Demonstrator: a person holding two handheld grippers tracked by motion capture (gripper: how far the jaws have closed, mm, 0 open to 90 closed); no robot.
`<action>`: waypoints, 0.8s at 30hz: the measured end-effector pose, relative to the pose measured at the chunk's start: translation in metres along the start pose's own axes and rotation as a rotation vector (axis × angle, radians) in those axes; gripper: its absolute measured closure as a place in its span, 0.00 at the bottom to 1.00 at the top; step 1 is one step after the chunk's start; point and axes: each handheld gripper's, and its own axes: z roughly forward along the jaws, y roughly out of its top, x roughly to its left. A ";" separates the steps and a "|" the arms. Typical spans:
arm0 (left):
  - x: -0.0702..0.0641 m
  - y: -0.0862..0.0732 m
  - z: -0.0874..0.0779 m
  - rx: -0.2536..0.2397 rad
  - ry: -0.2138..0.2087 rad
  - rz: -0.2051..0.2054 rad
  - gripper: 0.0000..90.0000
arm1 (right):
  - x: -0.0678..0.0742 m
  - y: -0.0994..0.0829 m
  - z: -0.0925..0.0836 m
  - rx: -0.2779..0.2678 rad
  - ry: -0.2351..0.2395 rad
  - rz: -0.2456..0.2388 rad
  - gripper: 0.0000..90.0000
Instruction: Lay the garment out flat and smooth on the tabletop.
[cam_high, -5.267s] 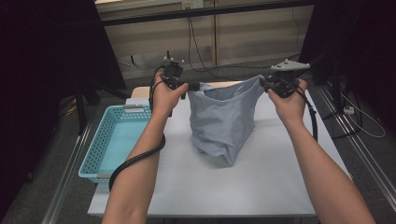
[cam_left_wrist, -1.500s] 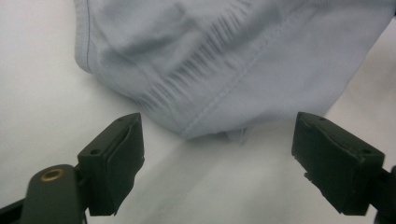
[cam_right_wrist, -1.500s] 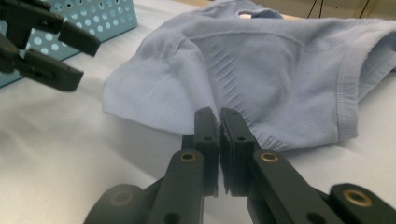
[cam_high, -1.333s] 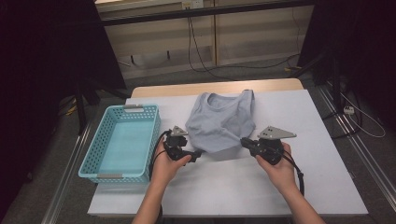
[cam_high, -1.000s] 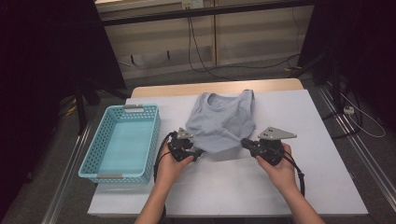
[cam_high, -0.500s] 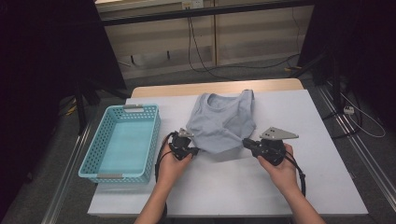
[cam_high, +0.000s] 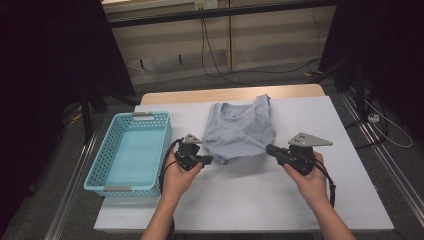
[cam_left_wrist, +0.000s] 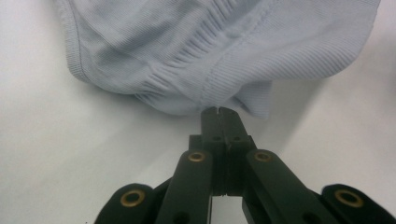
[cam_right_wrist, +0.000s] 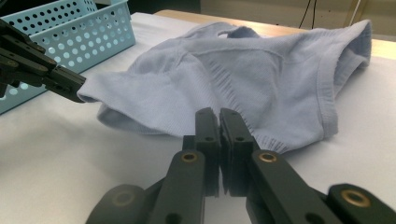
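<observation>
On the white counter (cam_high: 250, 195) we see the grey top (cam_high: 240, 132); our left claw (cam_high: 207, 160) has just closed on its hem, and our right claw (cam_high: 270, 148) is clamped there too.

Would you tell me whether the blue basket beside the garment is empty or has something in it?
Empty. In the high view the blue basket shows only its bare floor, and the grey garment lies outside it on the table.
</observation>
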 end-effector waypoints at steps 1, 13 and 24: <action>0.001 0.001 -0.002 -0.001 0.000 0.004 1.00 | -0.001 0.000 -0.001 -0.001 -0.003 -0.002 0.98; -0.003 -0.008 0.016 0.071 -0.010 0.049 0.92 | 0.001 -0.005 0.009 0.028 0.004 0.006 0.98; -0.010 -0.010 0.041 0.044 0.046 0.098 0.56 | -0.001 -0.004 0.008 0.016 -0.004 0.015 0.98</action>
